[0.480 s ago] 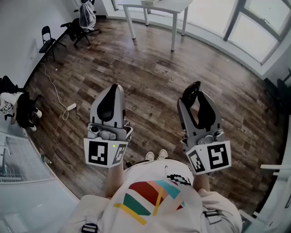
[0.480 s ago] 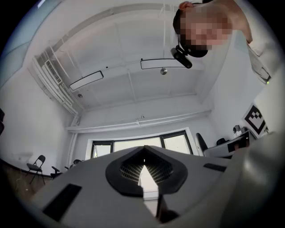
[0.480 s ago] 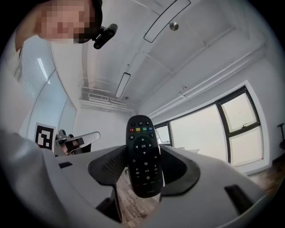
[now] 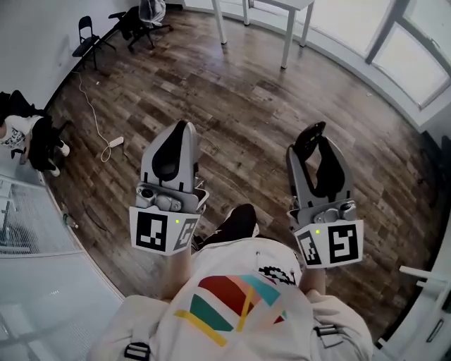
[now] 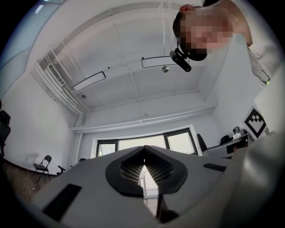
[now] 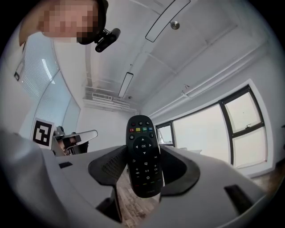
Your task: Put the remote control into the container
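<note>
Remote (image 6: pixel 143 156) stood clamped upright between the right gripper's (image 4: pixel 316 141) wide-set jaws, held above the floor (image 4: pixel 239 99), probably for carrying to a container not in view, while the left gripper (image 4: pixel 176 134), jaws together, gripped nothing.

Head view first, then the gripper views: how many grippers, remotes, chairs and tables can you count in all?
Grippers: 2, the left gripper shut on nothing and the right gripper gripping the remote
Remote control: 1
Chairs: 2, a folding chair and an office chair
White table: 1
Total: 6
</note>
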Available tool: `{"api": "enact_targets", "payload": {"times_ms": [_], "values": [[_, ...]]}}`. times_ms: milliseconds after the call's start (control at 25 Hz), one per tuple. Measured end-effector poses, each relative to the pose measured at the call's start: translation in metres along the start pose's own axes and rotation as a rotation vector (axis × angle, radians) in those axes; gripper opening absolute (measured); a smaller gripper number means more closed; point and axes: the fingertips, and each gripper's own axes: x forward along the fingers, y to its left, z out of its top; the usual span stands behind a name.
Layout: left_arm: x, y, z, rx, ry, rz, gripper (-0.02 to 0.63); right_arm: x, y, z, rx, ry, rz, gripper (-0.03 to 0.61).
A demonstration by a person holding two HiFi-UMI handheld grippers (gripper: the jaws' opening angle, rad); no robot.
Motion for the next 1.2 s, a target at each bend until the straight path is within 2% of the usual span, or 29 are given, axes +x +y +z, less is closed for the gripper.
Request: {"api": "enact_targets", "payload": {"times_ms": [160,280,440,600,840,1200], "values": [[0.002,0.016,-0.002,-0.013,-0.021,0.043,0.006,0.004,0.002,-0.001,-0.006,-0.001,0.021,0.233],[0.018,0.023,-0.009,-0.02,-0.041,0.039,0.006,0.011,-0.008,-0.006,-0.016,0.008,0.006,0.235],[0.072,0.035,-0.034,-0.03,-0.065,0.009,0.006,0.037,-0.043,-0.021,-0.022,0.036,-0.053,0.234],[0.126,0.049,-0.068,-0.066,-0.04,-0.024,0.006,0.076,-0.065,-0.034,0.0,0.07,-0.073,0.235],[0.215,0.095,-0.121,-0.119,-0.002,-0.026,0.006,0.174,-0.104,-0.046,-0.008,0.095,-0.084,0.235],[0.338,0.178,-0.154,-0.086,0.011,-0.008,0.006,0.327,-0.146,-0.047,0.015,0.094,-0.052,0.235]]}}
